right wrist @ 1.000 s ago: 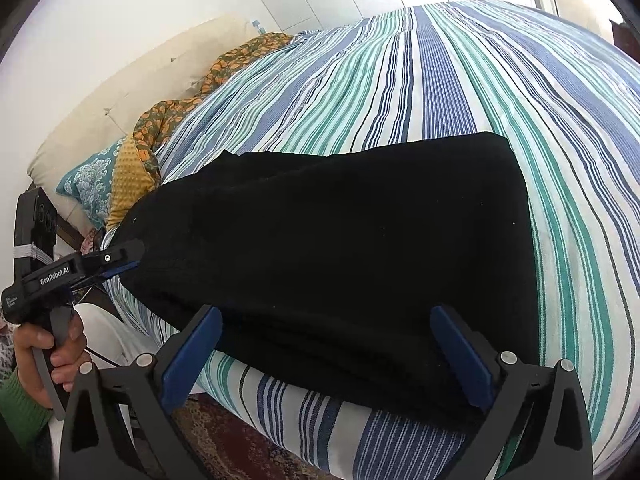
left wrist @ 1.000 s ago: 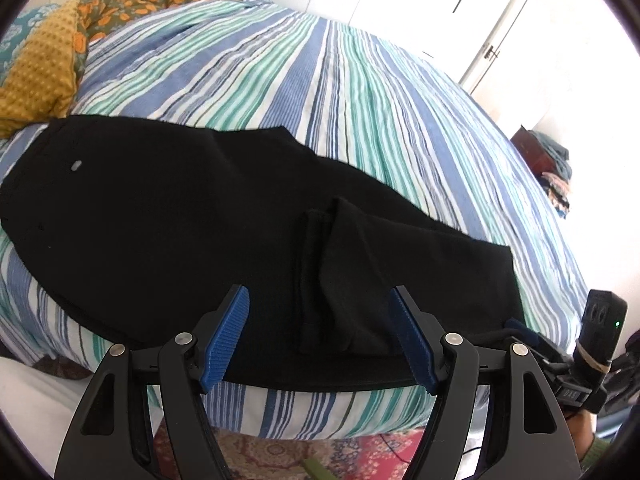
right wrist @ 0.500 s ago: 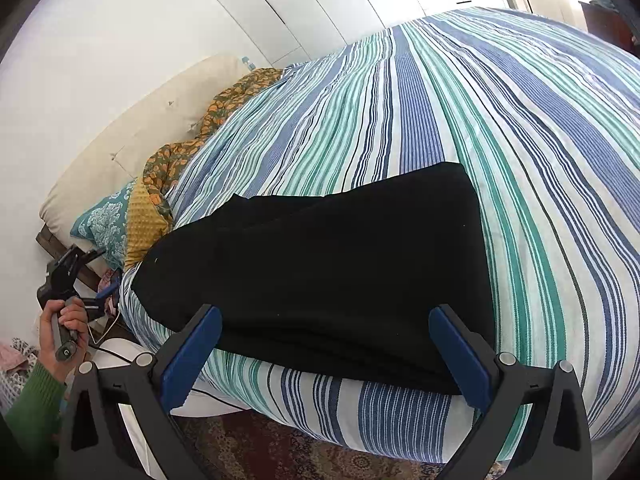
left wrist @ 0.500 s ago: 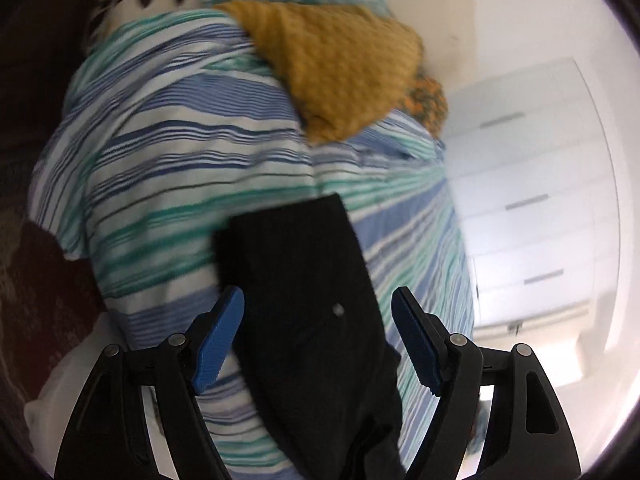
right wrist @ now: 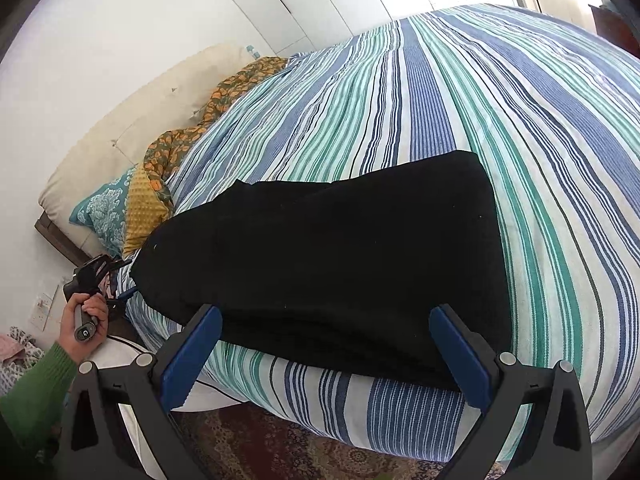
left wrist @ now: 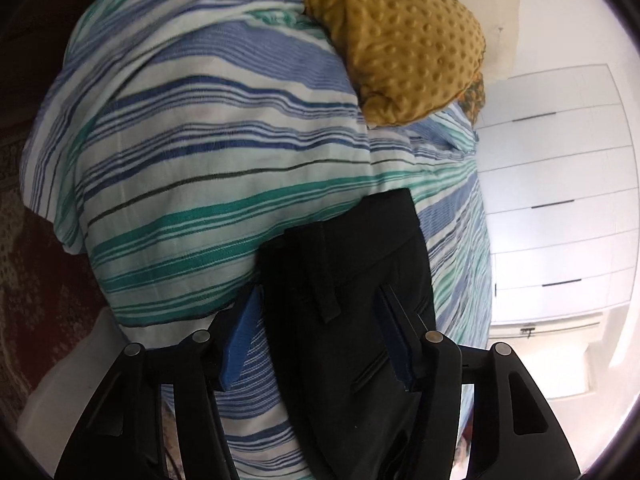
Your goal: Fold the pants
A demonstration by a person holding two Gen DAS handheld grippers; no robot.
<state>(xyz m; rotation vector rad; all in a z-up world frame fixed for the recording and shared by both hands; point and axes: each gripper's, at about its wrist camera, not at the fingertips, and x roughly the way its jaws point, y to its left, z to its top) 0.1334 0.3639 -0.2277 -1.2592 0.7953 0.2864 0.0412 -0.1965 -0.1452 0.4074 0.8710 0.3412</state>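
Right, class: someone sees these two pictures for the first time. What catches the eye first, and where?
The black pants lie flat across the near edge of the striped bedspread. The left claw straddles their waistband end, open, beside a mustard dotted cushion. The right claw hangs open before the pants' near edge.

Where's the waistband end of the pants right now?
In the left wrist view the waistband lies between the open left gripper fingers, on the striped bedspread near the bed's edge, below the mustard pillow.
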